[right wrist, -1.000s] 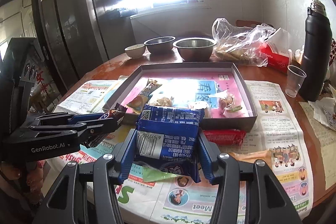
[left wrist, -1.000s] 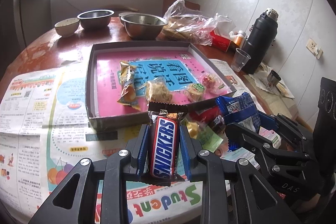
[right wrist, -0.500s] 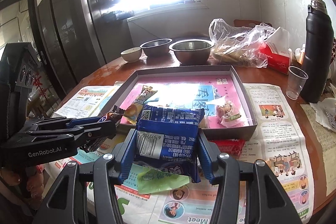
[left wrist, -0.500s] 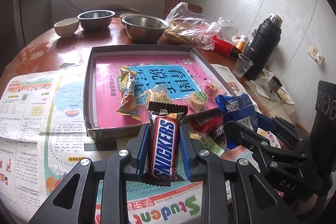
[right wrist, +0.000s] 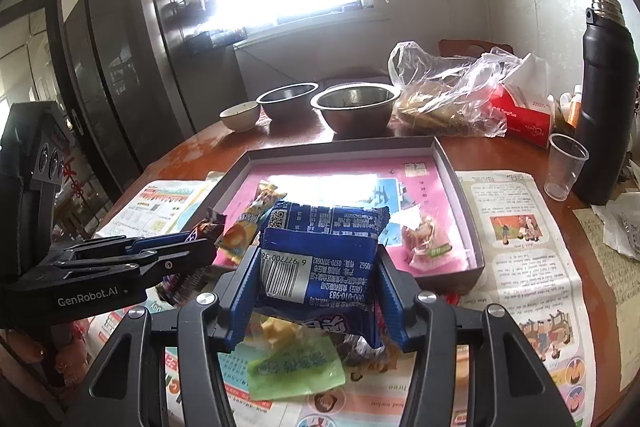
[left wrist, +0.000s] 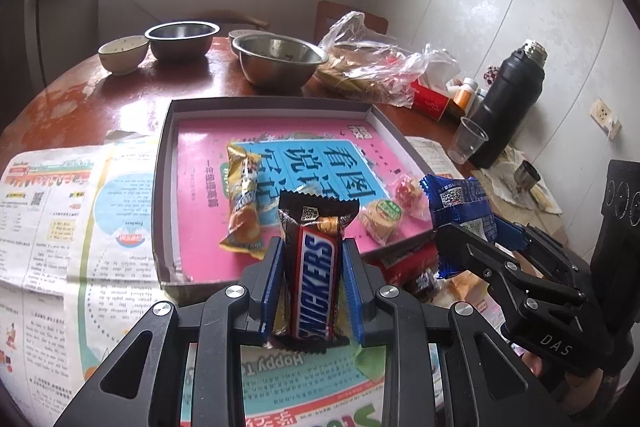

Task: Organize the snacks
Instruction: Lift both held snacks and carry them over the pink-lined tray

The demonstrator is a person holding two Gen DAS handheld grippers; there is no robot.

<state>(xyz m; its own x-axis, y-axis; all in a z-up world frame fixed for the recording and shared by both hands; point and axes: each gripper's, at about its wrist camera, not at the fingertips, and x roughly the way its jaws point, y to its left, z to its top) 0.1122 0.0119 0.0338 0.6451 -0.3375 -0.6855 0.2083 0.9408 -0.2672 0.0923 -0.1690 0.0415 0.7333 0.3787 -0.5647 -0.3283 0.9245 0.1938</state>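
Left hand-held gripper (left wrist: 313, 281): clamped on a Snickers bar (left wrist: 316, 277), held above the near edge of the tray (left wrist: 168, 187).
Right hand-held gripper (right wrist: 318, 293): grasping a blue snack packet (right wrist: 324, 259), just beside the left one.
Tray: on newspaper (left wrist: 80, 227) on the bench (left wrist: 100, 95), holding several wrapped snacks.
Loose snacks: green wrapper (right wrist: 296, 369) under the right hand-held gripper.

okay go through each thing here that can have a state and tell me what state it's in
left gripper: shut on Snickers bar, held above the newspaper
right gripper: shut on blue snack packet
tray: open, holding several snacks
plastic cup: upright, looks empty
black flask: upright, cap off
steel bowl: upright
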